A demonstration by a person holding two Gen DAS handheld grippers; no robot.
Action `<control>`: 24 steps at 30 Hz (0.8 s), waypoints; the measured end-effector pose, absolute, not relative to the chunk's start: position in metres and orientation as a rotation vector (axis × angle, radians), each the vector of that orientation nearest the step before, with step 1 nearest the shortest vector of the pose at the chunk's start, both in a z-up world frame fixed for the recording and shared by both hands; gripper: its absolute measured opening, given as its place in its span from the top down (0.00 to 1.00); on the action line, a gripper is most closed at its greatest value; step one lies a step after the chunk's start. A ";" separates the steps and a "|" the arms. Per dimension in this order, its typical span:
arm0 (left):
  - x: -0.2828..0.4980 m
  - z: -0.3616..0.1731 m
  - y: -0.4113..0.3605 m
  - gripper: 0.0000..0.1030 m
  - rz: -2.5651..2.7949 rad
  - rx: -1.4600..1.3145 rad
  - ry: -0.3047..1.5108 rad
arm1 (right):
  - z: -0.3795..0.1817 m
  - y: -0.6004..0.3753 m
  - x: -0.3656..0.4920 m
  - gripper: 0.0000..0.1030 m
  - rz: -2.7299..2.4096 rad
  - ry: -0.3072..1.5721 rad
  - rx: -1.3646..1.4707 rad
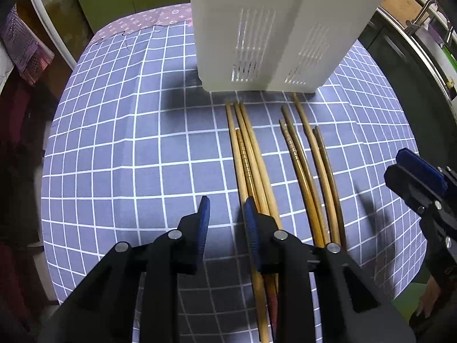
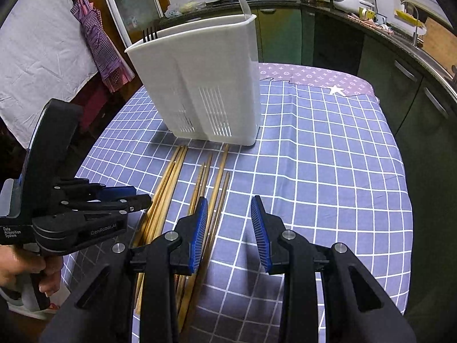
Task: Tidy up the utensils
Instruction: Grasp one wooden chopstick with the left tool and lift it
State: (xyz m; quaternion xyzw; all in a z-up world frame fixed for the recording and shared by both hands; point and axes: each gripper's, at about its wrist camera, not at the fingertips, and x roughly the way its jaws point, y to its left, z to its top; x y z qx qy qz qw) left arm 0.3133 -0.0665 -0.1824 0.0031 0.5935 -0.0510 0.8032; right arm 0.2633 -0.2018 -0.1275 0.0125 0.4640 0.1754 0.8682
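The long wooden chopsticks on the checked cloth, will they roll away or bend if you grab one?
The long wooden chopsticks look round and thin, so a nudged one would probably roll sideways a little, though the blue checked cloth may slow it. They lie straight or only gently curved, so likely stiff. Packed close together, one may be hard to pinch alone.

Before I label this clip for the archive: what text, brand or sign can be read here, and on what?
"Data Acquisition System": white print on the body of the left hand-held gripper, seen from the right wrist.
"GenRobot.AI": embossed on the same body; faint, my best reading.
The tablecloth has only patterns, no words.
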 end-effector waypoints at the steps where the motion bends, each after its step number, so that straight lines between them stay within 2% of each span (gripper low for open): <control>1: 0.314 -0.184 -0.067 0.76 -0.110 0.008 1.276 | -0.128 -0.200 0.264 0.69 0.368 0.973 0.026; 13: 0.323 -0.191 -0.073 0.75 -0.081 0.047 1.296 | -0.129 -0.194 0.269 0.69 0.365 1.018 -0.012; 15: 0.323 -0.192 -0.075 0.80 -0.090 0.058 1.301 | -0.129 -0.193 0.270 0.69 0.367 1.030 -0.024; 16: 0.323 -0.192 -0.076 0.92 -0.100 0.063 1.307 | -0.129 -0.192 0.271 0.69 0.368 1.036 -0.029; 24: 0.315 -0.184 -0.071 0.94 -0.108 0.076 1.278 | -0.141 -0.180 0.282 0.69 0.395 1.106 -0.013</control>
